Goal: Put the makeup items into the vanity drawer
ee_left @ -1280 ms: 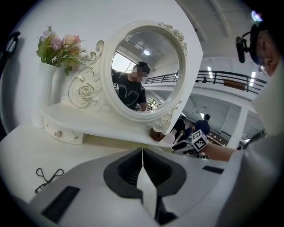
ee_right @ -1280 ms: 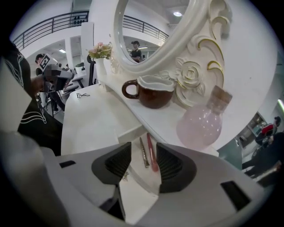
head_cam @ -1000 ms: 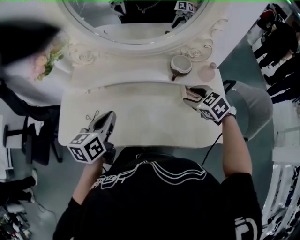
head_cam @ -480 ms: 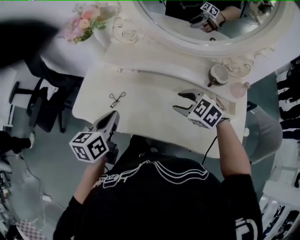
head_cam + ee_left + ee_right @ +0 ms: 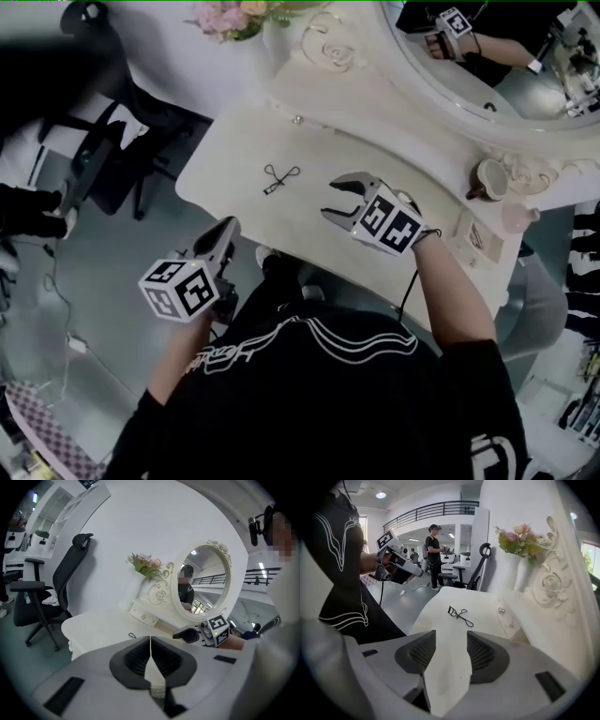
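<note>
The left gripper [image 5: 223, 230] hangs off the front edge of the vanity top [image 5: 230, 164], over the floor; its jaws are clenched tip to tip with nothing between them, as the left gripper view [image 5: 150, 641] shows; ahead of it and a little to its right lies the eyelash curler [image 5: 280, 178], flat on the vanity top and apart from both grippers; beyond the curler, the small drawer knob [image 5: 298, 120] sits on the vanity's front; the right gripper [image 5: 336, 197] hovers over the vanity top with its jaws released and spread, empty, pointing towards the curler, which lies just ahead of its tips in the right gripper view [image 5: 460, 615]; behind that gripper, near the mirror's frame [image 5: 441, 98], stands a cup [image 5: 488, 176].
</note>
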A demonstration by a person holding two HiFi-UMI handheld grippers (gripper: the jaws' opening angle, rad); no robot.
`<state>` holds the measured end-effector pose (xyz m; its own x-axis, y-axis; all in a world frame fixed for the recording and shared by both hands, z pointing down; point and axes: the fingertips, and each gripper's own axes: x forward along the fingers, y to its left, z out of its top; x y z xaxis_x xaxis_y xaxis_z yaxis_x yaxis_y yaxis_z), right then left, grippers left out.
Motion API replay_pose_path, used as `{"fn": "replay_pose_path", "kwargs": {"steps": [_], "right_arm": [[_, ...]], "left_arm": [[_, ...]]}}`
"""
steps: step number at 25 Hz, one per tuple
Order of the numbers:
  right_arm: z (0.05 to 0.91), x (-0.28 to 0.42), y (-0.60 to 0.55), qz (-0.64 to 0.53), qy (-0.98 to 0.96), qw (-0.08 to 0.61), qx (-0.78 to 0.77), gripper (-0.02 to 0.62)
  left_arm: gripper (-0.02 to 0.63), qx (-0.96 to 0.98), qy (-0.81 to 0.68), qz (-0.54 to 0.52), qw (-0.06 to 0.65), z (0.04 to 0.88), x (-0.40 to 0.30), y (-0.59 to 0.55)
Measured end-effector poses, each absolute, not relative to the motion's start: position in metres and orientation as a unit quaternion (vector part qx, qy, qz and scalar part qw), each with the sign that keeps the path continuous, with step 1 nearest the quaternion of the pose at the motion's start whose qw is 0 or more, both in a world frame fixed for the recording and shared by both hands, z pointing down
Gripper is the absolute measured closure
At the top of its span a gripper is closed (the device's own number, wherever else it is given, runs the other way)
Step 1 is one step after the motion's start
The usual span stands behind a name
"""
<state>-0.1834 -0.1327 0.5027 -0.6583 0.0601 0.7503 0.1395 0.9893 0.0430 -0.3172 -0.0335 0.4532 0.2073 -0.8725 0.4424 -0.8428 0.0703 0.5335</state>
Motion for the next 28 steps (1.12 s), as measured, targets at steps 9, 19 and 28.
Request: {"fn": "replay_pose_path", "kwargs": {"steps": [9,19,28], "right_arm": [[0.515,-0.26,-0.119,-0.128,-0.886,0.427,-0.13,0.379],[0.548,-0.306,-0.113,-0.168,-0.848,0.466,-0.187,0.382],[0.572,-0.317,-0.111,-0.195,-0.819,0.493,-0.219,0.474]], "left_arm": [[0.578,0.656,-0.653,-0.036,0.378,0.463,-0.363,-0.022],[0.578,0.635,-0.667,-0.047,0.387,0.472,-0.395,-0.014],[0.578,0.617,-0.684,-0.057,0.384,0.473,-0.415,-0.005]]}}
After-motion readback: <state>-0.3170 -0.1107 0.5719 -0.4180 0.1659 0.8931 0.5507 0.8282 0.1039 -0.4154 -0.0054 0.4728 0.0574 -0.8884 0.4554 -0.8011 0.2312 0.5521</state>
